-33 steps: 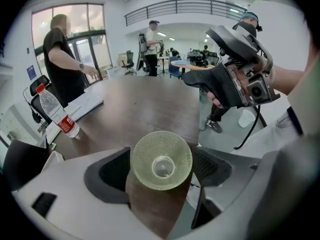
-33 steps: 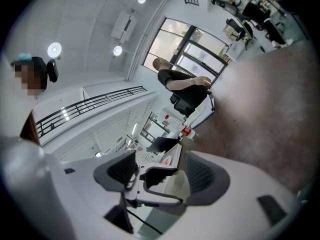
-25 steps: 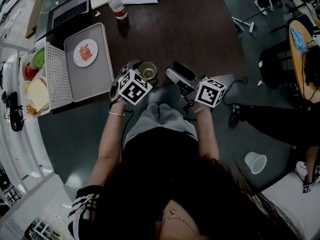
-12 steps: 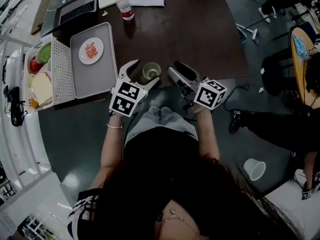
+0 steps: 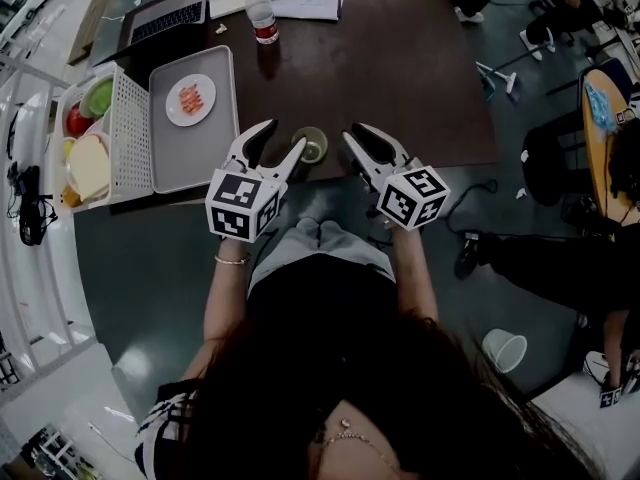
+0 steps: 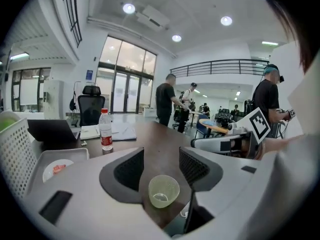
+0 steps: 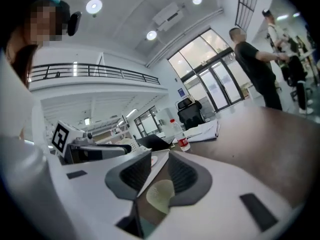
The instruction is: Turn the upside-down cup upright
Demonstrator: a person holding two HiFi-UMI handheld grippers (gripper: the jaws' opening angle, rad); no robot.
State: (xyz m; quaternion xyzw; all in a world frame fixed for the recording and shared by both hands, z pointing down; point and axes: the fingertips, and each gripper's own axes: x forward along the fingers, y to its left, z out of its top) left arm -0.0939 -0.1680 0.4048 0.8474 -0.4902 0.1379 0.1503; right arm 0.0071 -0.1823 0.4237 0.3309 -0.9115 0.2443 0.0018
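1. Cup [image 5: 311, 145]: pale translucent plastic, standing on the dark table [image 5: 420, 58] close to its near edge, between the two grippers. The left gripper view shows down into its mouth, so I judge it already upright.
2. Left gripper [image 5: 278, 140]: jaws apart and closing with nothing pressed between the pads. Its inner jaw tip sits just beside the cup, and the cup shows low in the gap, clear of both pads.
3. Right gripper [image 5: 366, 136]: jaws closing to a narrow gap and empty. The cup is only glimpsed through the gap, off to the side.
4. Risk, knock-over: the cup looks light, and a sideways drift of the left jaw tip would likely tip it back down.
5. Risk, fall: with the cup this near the edge, a nudge toward the person could send it off the table.
6. Risk, crush: if either pair of jaws came onto the thin wall while closing, the cup could buckle or spring away.
7. Tray [image 5: 195, 148] and water bottle [image 5: 263, 14]: well apart, in no danger as I judge it.
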